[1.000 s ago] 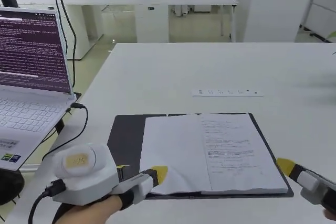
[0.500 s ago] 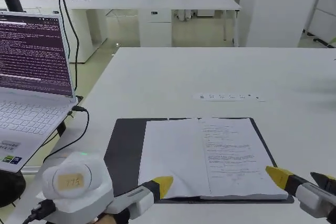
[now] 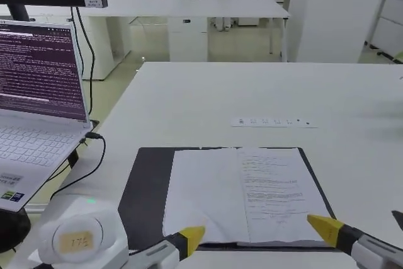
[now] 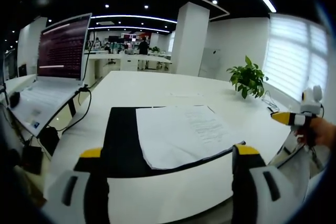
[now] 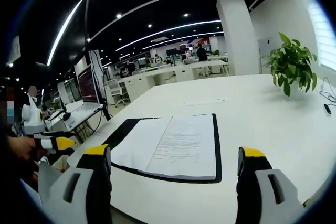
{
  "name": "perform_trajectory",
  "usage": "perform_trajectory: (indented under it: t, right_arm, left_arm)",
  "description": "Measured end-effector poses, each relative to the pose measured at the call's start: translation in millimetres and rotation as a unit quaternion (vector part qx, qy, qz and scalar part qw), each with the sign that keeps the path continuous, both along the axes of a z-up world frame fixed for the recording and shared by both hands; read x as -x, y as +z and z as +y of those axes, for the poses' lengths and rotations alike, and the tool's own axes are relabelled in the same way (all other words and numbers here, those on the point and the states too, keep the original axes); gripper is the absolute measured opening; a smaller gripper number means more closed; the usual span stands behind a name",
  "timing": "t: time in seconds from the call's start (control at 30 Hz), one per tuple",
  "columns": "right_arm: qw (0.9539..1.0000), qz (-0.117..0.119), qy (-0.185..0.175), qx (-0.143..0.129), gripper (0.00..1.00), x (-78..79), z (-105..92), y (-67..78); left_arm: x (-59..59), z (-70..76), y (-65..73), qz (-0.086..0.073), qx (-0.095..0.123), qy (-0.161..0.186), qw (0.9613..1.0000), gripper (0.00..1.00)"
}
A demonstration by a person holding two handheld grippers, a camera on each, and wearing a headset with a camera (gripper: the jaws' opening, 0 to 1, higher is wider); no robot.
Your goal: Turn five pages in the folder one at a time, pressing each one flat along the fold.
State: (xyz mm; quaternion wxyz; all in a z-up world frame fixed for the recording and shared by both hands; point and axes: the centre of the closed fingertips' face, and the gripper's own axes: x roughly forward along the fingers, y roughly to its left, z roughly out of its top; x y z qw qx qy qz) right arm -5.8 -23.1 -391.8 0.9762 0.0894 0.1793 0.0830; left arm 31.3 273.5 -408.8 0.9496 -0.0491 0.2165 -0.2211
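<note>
The left tongs (image 4: 168, 151) are pulling back off the folder (image 3: 148, 181). A second ago their yellow tip was lying on the near corner of the blank left page (image 3: 201, 193). Now they are hanging short of the counter's (image 3: 208, 92) near edge, jaws spread wide and holding nothing. The folder is lying open and flat near that edge, beside the laptop (image 3: 31, 80). The press on this page is probably finishing, so the next turn is coming up.

The right tongs (image 5: 175, 151) are also gaping and empty. They are edging in from the right toward the near corner of the printed right page (image 3: 277, 187) without touching it. The head camera is also tipping upward, so the folder is sitting lower in the head view, though it is not moving on the counter.
</note>
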Motion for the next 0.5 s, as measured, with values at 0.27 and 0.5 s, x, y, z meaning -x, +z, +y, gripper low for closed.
perform_trajectory:
  t: [0.27,0.5]
  right_arm:
    - [1.0,-0.002,-0.003,-0.004,1.0,2.2,-8.8,0.1]
    - [1.0,0.003,0.004,-0.005,1.0,4.1,-8.5,-2.6]
  left_arm:
    - [-0.7,2.7,6.7,-0.012,-0.01,0.002,0.9999,0.99]
    - [-8.5,-6.1,12.3,-0.018,-0.014,-0.004,0.9997,0.99]
